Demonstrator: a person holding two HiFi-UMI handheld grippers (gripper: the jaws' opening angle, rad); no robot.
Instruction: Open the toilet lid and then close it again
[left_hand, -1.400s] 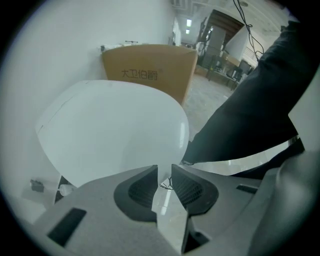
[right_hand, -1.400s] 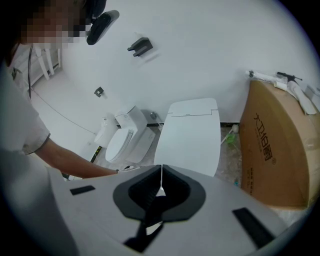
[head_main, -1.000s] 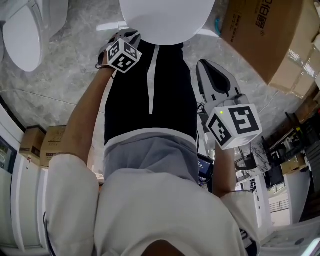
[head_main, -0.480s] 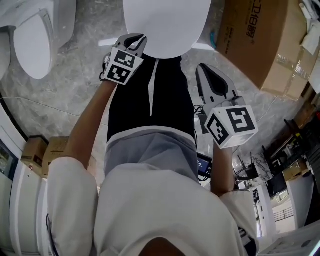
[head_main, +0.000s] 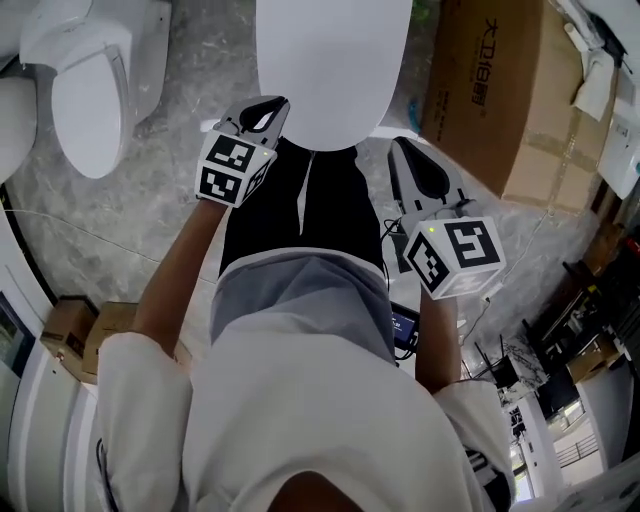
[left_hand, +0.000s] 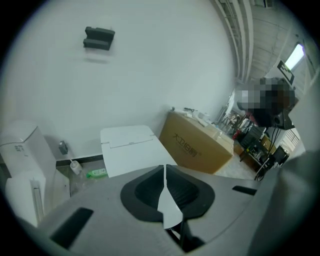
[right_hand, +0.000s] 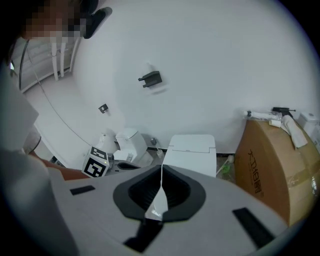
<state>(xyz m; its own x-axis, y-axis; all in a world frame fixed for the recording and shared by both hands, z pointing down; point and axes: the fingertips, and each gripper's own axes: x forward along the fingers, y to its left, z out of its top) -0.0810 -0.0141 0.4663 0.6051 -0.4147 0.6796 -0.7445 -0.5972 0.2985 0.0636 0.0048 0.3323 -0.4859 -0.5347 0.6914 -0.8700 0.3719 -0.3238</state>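
Hovering near closed toilet lid (head_main: 333, 60) — left gripper (head_main: 274, 104) jaws just closing, empty; right gripper (head_main: 403, 150) clenched, empty.

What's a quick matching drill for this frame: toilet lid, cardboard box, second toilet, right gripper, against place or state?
1 toilet lid
2 cardboard box
3 second toilet
4 right gripper

A brown, head view upper right
B shut, nothing between its jaws
C down, head view top centre
D head view upper left

Pairs: 1-C, 2-A, 3-D, 4-B
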